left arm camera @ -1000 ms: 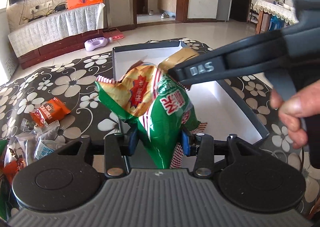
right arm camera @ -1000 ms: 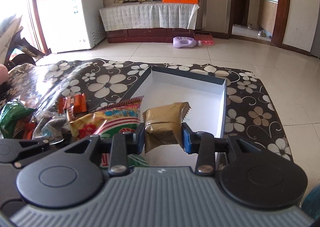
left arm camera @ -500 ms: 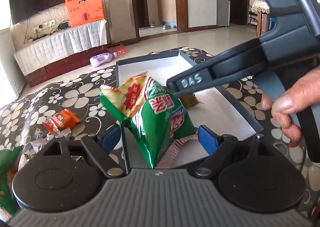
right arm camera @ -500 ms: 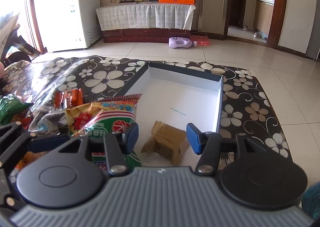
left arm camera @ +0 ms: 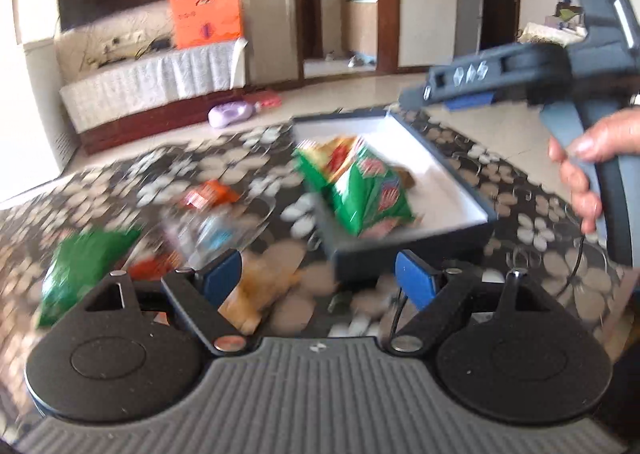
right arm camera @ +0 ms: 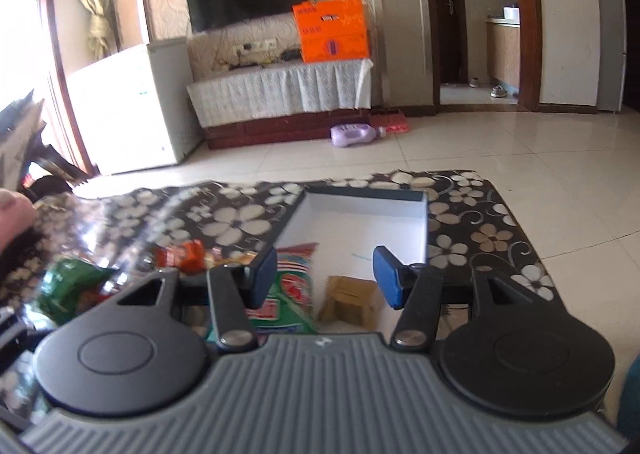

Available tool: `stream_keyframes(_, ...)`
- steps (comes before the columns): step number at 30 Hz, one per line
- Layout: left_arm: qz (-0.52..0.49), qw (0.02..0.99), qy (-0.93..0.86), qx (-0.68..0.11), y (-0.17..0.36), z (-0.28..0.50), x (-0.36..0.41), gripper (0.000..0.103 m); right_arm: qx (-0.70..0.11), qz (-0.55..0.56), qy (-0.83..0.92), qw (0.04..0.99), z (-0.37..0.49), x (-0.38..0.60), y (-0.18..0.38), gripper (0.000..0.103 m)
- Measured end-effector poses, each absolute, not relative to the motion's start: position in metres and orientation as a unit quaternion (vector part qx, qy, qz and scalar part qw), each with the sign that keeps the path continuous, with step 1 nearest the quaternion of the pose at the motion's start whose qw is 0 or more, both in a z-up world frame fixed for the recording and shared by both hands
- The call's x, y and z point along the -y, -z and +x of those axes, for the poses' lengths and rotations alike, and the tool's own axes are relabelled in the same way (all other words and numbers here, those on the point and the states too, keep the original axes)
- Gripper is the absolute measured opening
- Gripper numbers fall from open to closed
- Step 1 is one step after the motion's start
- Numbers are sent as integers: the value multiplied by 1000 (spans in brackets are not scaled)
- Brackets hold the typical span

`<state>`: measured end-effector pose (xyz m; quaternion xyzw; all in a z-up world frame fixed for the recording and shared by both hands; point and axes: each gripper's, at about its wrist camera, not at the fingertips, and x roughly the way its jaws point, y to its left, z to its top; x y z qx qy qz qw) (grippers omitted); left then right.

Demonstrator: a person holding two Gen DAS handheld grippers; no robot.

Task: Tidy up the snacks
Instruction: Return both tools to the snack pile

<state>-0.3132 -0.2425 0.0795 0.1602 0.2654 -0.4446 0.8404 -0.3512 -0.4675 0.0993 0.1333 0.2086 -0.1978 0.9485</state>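
Left wrist view: the left tool (left arm camera: 318,274) is seen with its blue pads spread wide and nothing between them, above the black bench with white flower print (left arm camera: 532,230). Beyond the pads, the shallow dark-walled box with a white inside (left arm camera: 460,189) lies on the bench. In it, a crumpled green, yellow and red snack bag (left arm camera: 360,189) rests against the near left wall, and a small brown packet (left arm camera: 406,177) is partly hidden just behind it. To the left of the box, outside it, loose snacks are scattered on the bench – a small orange packet (left arm camera: 212,193), clear wrappers (left arm camera: 204,230), a green bag (left arm camera: 84,262) and a tan packet (left arm camera: 260,290) near the left pad; all are blurred. At upper right, the right tool (left arm camera: 452,91) is held above the far right corner of the box by a hand (left arm camera: 588,161) on its handle.

In the right wrist view, the right tool (right arm camera: 324,278) is shown with its blue pads apart and gripping nothing. Below the gap, the brown packet (right arm camera: 352,300) lies on the white floor of the box (right arm camera: 404,213), with the green snack bag (right arm camera: 292,298) just beside it on the left, under the left pad. The orange packet (right arm camera: 188,254) and the green bag (right arm camera: 68,286) are seen on the bench (right arm camera: 492,238) – left of the box.
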Motion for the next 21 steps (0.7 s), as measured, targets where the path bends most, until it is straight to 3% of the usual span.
stream_keyframes(6,167,854,399,-290,-94,-306,186,87,-198,97,113,969,-347,409,-109,56)
stream_keyframes(10,185,872,365,-270,-99,-284,165,87,-236,77,42,968,-328,372,-98,56)
stream_keyframes(21,201,890,311,-266,-72,-217,180,88,-309,87,25,947,-279,358,-59,56)
